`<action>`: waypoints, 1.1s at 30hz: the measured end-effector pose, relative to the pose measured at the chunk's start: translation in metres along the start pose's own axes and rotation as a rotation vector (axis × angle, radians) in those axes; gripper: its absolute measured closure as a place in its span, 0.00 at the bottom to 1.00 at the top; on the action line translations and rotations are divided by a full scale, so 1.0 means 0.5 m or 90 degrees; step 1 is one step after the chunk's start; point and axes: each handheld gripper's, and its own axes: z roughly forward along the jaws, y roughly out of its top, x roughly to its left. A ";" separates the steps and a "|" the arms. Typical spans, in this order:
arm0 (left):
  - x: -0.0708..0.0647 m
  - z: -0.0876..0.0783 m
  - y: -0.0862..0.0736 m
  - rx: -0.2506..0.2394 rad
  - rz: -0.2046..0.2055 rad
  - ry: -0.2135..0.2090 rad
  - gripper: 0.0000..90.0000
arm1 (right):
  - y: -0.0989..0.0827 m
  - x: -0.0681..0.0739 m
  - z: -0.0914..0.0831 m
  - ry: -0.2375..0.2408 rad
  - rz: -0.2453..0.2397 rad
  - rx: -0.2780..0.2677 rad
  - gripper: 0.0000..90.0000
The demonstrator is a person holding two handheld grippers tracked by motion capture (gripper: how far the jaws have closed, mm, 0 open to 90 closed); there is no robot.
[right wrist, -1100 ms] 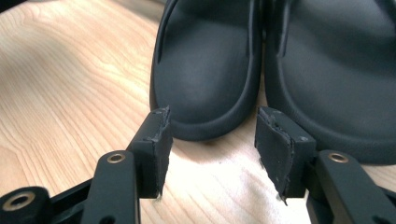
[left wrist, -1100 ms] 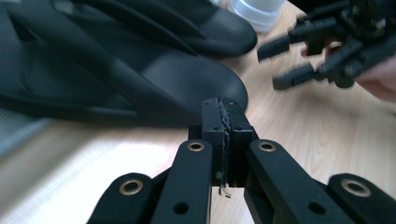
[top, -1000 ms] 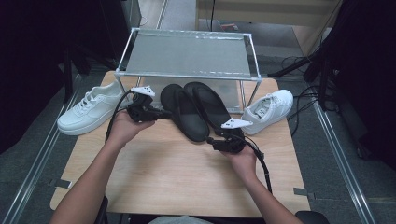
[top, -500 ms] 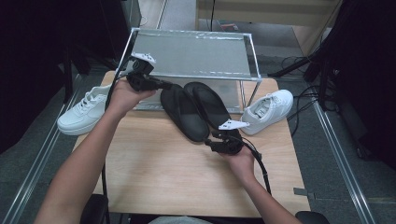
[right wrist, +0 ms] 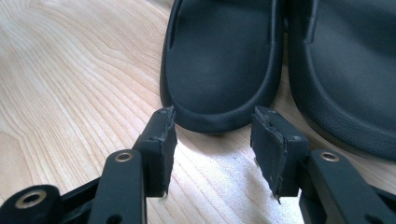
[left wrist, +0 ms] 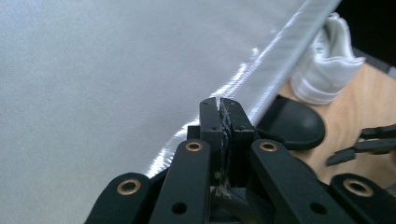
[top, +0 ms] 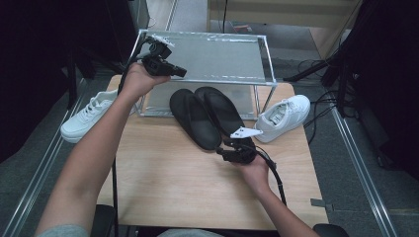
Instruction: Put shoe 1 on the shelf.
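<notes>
Two black slippers (top: 194, 118) (top: 222, 111) lie side by side on the wooden table (top: 163, 182), toes under a metal rack (top: 217, 54). My right gripper (top: 220, 150) (right wrist: 212, 116) sits low at the heel of the left slipper (right wrist: 219, 60). It is open and its jaws have just been closing a little. Nothing is between the pads, and the heel lies just beyond the tips. My left gripper (top: 183, 73) (left wrist: 219, 102) is held up over the rack's front left edge, shut and empty.
The rack's grey mesh top (left wrist: 93, 70) spans the back of the table. One white sneaker (top: 89, 116) rests off the table's left edge, another (top: 286, 116) (left wrist: 327, 70) at the right by the rack's leg. Bare wood lies in front of the slippers.
My left hand has risen from beside the slippers' toes to above the rack's front left corner, staying shut. The right hand has kept its place at the slipper's heel.
</notes>
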 end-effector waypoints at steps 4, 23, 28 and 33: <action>0.014 0.010 -0.001 -0.004 -0.003 -0.002 1.00 | 0.002 -0.003 -0.007 -0.005 0.002 -0.003 0.66; 0.015 0.015 -0.015 -0.029 0.011 -0.001 1.00 | -0.009 -0.013 0.023 -0.002 0.021 0.043 0.99; 0.013 0.015 -0.015 -0.028 0.020 0.005 1.00 | -0.008 -0.009 0.034 -0.004 0.017 0.046 0.99; 0.013 0.016 -0.014 -0.026 0.020 0.004 1.00 | -0.004 0.000 0.042 0.000 0.018 0.045 1.00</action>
